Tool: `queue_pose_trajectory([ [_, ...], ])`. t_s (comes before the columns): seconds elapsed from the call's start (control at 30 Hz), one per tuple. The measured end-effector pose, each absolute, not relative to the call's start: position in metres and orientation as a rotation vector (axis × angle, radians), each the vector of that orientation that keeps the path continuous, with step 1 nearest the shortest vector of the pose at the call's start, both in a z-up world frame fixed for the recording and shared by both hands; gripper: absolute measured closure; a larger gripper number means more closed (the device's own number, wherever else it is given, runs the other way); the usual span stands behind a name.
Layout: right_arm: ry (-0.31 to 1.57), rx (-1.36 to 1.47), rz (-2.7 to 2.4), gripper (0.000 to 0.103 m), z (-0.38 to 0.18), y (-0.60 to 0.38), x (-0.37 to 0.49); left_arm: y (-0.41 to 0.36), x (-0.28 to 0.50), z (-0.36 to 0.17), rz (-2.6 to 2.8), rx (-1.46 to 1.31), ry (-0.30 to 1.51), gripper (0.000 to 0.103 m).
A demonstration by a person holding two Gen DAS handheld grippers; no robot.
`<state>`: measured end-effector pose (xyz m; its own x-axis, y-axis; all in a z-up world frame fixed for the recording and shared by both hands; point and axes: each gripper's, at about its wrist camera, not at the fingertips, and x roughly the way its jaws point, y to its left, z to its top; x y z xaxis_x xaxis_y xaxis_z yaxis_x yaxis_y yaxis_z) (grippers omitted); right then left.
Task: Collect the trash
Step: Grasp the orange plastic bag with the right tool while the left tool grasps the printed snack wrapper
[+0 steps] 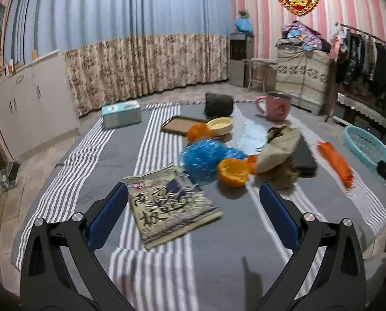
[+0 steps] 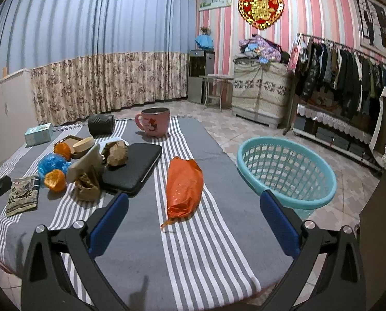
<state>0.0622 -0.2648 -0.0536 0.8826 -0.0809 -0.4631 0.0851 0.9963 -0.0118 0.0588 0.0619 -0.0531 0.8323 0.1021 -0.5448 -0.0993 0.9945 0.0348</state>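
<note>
Hovering spread and empty, both grippers [image 1: 193, 202] [image 2: 194, 207] — orange bag [image 2: 183, 189] and scraps awaiting the empty basket [image 2: 286, 171].

The flat printed packet [image 1: 172, 204] lying at about 6 o'clock on the tabletop [image 1: 231, 246] carries large dark brush-style Chinese characters across its face and a small red label at its upper corner; the strokes are too blurred to read. On the pink striped wall at 1 o'clock hangs a red and gold heart ornament [image 2: 261, 9] bearing the gold double-happiness character 囍. The pink mug [image 2: 155, 124] shows a red motif, not legible.
</note>
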Motion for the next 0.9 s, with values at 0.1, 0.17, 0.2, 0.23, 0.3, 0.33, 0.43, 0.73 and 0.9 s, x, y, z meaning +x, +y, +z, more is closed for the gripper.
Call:
queue_pose_trajectory([
  [0.1,0.52,-0.008,-0.127,0.004,-0.06,-0.266,0.078,0.077,0.077,-0.062,0.143,0.005,0.611,0.005],
  [0.17,0.524,-0.025,-0.138,0.004,-0.063,-0.264,0.087,0.083,0.091,-0.068,0.158,0.01,0.637,0.005],
  [0.2,0.535,-0.032,-0.151,0.004,-0.065,-0.264,0.094,0.085,0.094,-0.069,0.163,0.01,0.646,0.005],
  [0.23,0.547,-0.031,-0.15,0.004,-0.066,-0.263,0.099,0.087,0.102,-0.072,0.172,0.008,0.665,0.005],
  [0.3,0.573,-0.023,-0.146,0.004,-0.067,-0.263,0.108,0.089,0.115,-0.079,0.184,0.004,0.705,0.005],
  [0.33,0.588,-0.018,-0.145,0.004,-0.068,-0.263,0.113,0.09,0.124,-0.084,0.183,-0.006,0.738,0.005],
  [0.43,0.625,-0.009,-0.129,0.004,-0.072,-0.264,0.127,0.093,0.137,-0.096,0.171,-0.021,0.808,0.006],
  [0.73,0.746,-0.04,-0.14,0.005,-0.094,-0.259,0.171,0.096,0.149,-0.11,0.119,-0.032,0.881,0.084],
  [0.9,0.831,-0.035,-0.117,0.042,-0.106,-0.259,0.182,0.111,0.149,-0.107,0.115,-0.028,0.889,0.103],
])
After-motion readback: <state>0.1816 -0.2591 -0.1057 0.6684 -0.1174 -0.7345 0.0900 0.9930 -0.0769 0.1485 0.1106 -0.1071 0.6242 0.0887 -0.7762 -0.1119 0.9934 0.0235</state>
